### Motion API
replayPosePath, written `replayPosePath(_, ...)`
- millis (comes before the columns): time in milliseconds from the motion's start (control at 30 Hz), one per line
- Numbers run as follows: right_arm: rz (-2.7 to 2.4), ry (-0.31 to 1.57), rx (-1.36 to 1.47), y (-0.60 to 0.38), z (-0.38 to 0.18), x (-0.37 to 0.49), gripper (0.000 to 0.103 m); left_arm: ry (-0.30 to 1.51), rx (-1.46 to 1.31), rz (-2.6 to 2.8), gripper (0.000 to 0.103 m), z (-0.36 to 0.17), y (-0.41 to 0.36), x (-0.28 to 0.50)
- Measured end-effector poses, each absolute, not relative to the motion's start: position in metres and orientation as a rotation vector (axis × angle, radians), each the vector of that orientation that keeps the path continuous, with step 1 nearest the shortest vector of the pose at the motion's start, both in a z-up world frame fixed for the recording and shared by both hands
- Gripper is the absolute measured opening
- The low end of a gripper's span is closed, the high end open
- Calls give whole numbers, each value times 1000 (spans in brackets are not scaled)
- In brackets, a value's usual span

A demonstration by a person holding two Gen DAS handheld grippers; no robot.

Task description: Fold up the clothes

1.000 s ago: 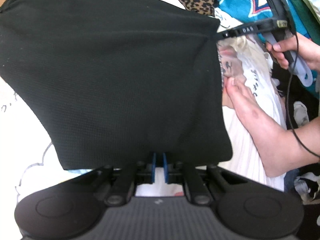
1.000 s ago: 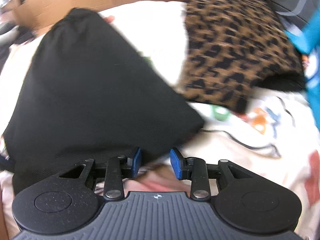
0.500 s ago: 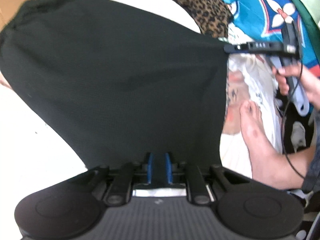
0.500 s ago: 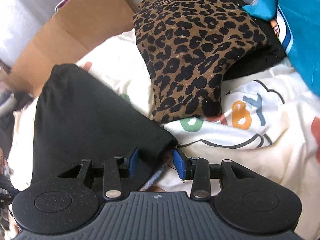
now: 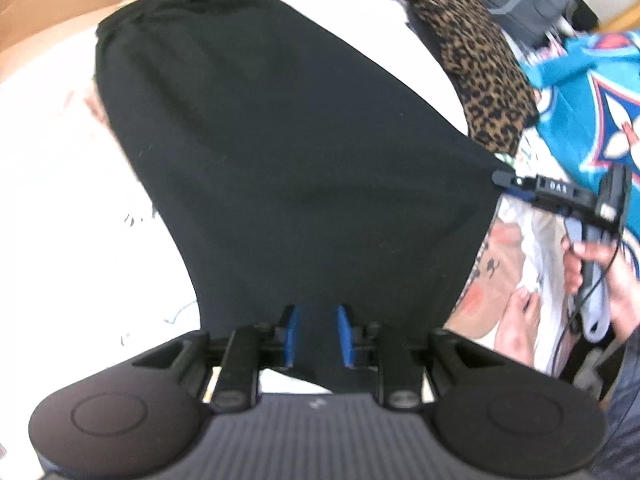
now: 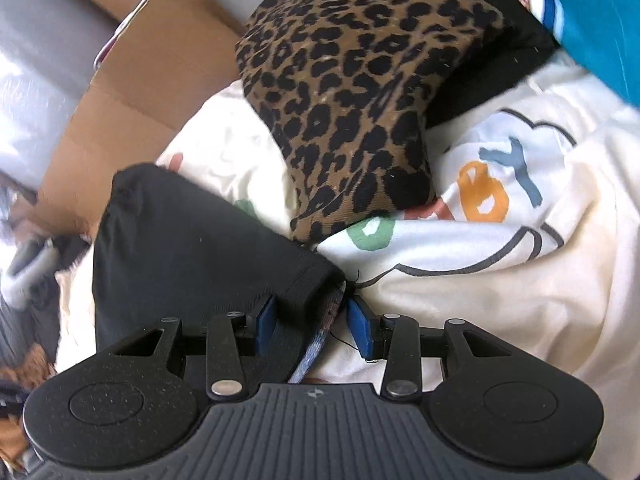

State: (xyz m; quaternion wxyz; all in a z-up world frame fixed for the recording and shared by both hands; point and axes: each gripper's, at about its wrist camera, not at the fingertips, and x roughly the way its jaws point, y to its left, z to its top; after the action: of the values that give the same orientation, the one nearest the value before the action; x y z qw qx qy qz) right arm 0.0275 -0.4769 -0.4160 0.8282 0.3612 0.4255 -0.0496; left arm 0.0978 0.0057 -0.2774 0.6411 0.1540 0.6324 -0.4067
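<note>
**Letting go of the folded black garment**

On our left, the left gripper has its blue jaws opening: a second ago they were pinched nearly shut on the hem of the black garment, and now they stand apart with the cloth still lying between them, no longer pressed as far as we can see. We read this as the release after a fold, with the piece laid down on the cream printed sheet. The garment's gathered far edge now reaches toward the cardboard box, and more of the sheet shows on the left than before.

In the middle, the garment lies spread, narrower at its far end.

To the right, the right gripper holds its jaws parted around the garment's corner, where a grey-blue strip shows; the pads do not seem to clamp it. Compared with a second ago, the leopard-print bundle now sits just beside that corner, and the view has rolled. The teal cloth lies beyond.
</note>
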Motion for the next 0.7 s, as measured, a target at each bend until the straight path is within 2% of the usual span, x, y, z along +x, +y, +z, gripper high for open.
replayPosePath(167, -82, 901, 759, -477, -418, 29, 47, 1481, 228, -871, 23, -281, 17, 80)
replayPosePath(333, -78, 893, 766, -478, -419, 27, 47, 1532, -31, -752, 23, -296, 40, 65)
replayPosePath(500, -74, 883, 762, -477, -420, 25, 47, 1567, -215, -673, 32, -324, 59, 41)
replayPosePath(700, -70, 878, 756, -478, -421, 24, 46, 1587, -402, -582, 32, -358, 75, 14)
